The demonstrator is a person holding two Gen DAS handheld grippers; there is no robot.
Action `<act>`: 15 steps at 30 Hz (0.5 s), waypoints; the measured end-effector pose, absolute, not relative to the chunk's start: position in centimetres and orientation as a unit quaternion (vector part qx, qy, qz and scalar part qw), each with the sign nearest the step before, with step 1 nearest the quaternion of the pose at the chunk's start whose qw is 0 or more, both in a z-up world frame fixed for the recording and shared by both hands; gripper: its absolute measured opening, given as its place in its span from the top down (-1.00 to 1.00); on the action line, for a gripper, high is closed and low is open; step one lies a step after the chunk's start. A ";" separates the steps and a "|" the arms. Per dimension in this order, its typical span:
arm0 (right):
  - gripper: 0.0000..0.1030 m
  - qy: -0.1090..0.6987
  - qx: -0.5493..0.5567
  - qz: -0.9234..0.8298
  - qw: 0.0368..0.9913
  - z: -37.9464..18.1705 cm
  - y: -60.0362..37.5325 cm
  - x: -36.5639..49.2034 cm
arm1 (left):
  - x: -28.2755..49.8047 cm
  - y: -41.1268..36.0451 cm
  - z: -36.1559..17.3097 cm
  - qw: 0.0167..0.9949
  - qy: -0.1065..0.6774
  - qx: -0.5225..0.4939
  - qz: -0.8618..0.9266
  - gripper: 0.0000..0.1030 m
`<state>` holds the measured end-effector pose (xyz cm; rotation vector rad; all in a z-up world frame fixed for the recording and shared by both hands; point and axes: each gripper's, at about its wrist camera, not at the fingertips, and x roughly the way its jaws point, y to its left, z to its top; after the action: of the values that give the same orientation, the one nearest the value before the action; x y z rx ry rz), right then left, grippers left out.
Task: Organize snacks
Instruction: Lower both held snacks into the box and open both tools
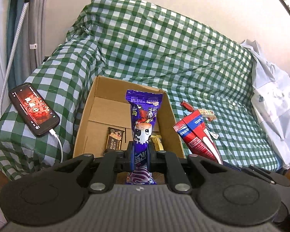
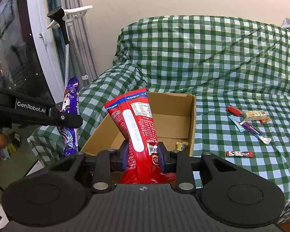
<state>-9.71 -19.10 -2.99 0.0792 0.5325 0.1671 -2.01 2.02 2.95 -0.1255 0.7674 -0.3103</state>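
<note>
Over the cardboard box (image 1: 104, 114) at centre frame, my left tool (image 1: 139, 153) clamps the purple packet (image 1: 143, 119), my right tool (image 2: 143, 155) the red packet (image 2: 137, 127); I should lower both well inside before letting go.

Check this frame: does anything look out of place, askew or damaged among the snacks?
One non-snack stands out: a smartphone with its screen lit and a white charging cable plugged in lies on the checked cloth left of the cardboard box. A few small bars lie loose outside the box. Nothing looks spilled or damaged.
</note>
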 end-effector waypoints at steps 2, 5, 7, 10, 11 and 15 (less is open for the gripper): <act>0.39 0.267 0.038 0.080 0.960 -3.0 -18.9 -9.4 | -1.7 2.3 2.8 0.913 0.374 -0.065 -0.150 0.76; 0.39 0.273 0.037 0.078 0.958 -3.2 -18.8 -8.8 | -1.4 2.6 2.5 0.912 0.376 -0.066 -0.148 0.76; 0.39 0.275 0.036 0.076 0.958 -3.3 -18.7 -8.6 | -1.1 2.5 2.3 0.912 0.377 -0.067 -0.146 0.76; 0.39 0.282 0.036 0.076 0.956 -3.5 -18.6 -8.0 | -0.4 2.7 2.0 0.910 0.381 -0.069 -0.145 0.76; 0.39 0.284 0.036 0.076 0.955 -3.7 -18.5 -7.8 | -0.2 2.7 1.8 0.910 0.382 -0.069 -0.146 0.76; 0.39 0.293 0.035 0.074 0.953 -4.1 -18.4 -6.9 | 1.0 2.9 1.2 0.907 0.390 -0.071 -0.145 0.76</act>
<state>-6.90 -18.36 -4.14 0.0715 0.5962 0.1500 0.96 2.86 1.20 -0.1471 0.8043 -0.2987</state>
